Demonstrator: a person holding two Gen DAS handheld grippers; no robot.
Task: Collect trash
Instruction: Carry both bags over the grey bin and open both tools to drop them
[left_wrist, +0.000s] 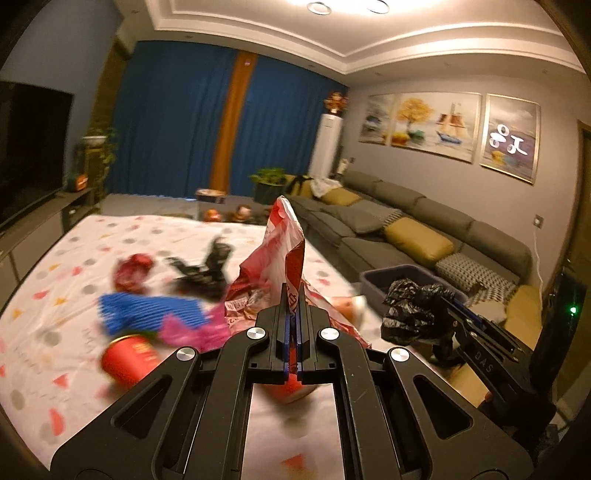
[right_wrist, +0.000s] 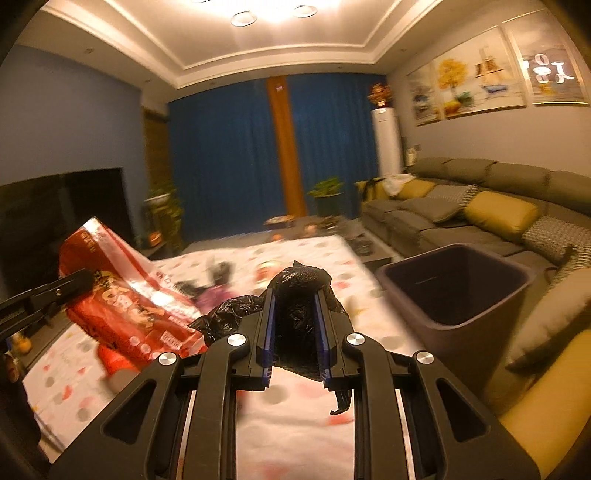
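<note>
Carrying both pieces off the table (left_wrist: 44, 354), the left gripper (left_wrist: 293, 295) pinches the red wrapper (left_wrist: 284, 240) while the right gripper (right_wrist: 295, 317) clamps the black bag (right_wrist: 295, 280), likely headed for the bin (right_wrist: 454, 291) beside the table's right edge.

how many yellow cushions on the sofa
3 in the left wrist view: far-end yellow cushion, middle yellow cushion, near yellow cushion on the grey sofa. More may be hidden.
</note>
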